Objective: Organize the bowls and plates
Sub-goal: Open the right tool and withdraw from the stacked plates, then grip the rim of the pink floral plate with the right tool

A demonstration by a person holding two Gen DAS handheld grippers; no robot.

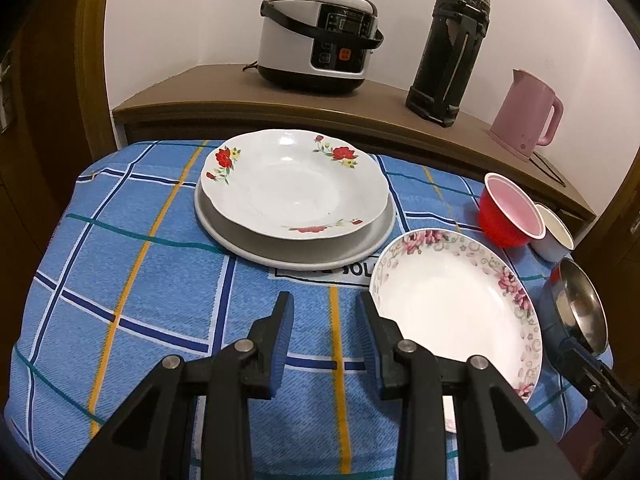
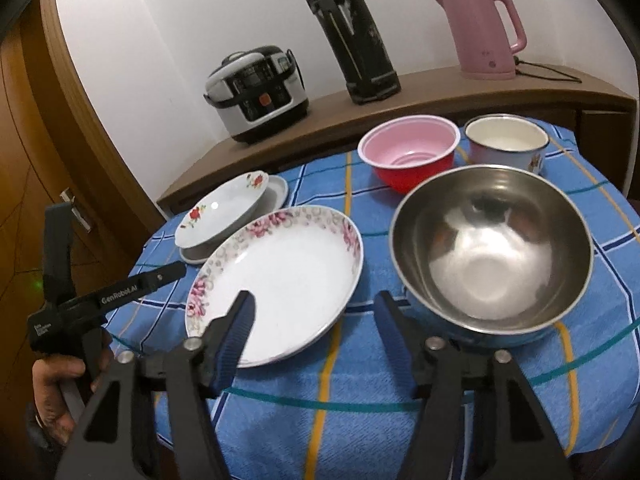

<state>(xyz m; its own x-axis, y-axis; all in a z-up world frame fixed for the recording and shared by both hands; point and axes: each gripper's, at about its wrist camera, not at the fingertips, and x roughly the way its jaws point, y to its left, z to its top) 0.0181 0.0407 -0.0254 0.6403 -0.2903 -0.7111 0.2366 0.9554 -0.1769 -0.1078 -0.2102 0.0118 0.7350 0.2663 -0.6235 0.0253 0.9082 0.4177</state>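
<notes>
1. Left gripper (image 1: pixel 324 312): jaws spread, nothing between them but blue checked tablecloth (image 1: pixel 160 280). Its right finger stands just beside the near-left rim of the pink-flowered plate (image 1: pixel 452 312); contact cannot be told.
2. Right gripper (image 2: pixel 314 310): jaws spread, pinching nothing. In its own view the left finger lies over the plate's near rim and the right finger sits at the near-left wall of the steel bowl (image 2: pixel 492 252); touching or not cannot be told.
3. Pink-flowered plate: flat on the cloth, empty, at 4 o'clock from the stacked plates in the left wrist view.
4. Red-flowered plate (image 1: pixel 292 184): rests on a plain grey plate (image 1: pixel 248 244), the pair at 12 o'clock from the left gripper, toward the far edge of the table.
5. Steel bowl: blue outer wall, upright, empty, at 3 o'clock of the pink-flowered plate, just beside it.
6. Red bowl (image 2: pixel 408 152): pink inside, at 12 o'clock from the steel bowl, near it.
7. White enamel mug (image 2: pixel 506 140): at 3 o'clock of the red bowl, close beside it.
8. Wooden shelf (image 1: pixel 240 96) behind the table carries a rice cooker (image 1: pixel 316 36), a tall black flask (image 1: pixel 448 48) and a pink kettle (image 1: pixel 528 116), left to right.
9. Right wrist view, 8 o'clock: a person's hand (image 2: pixel 60 384) grips the left gripper's handle.
</notes>
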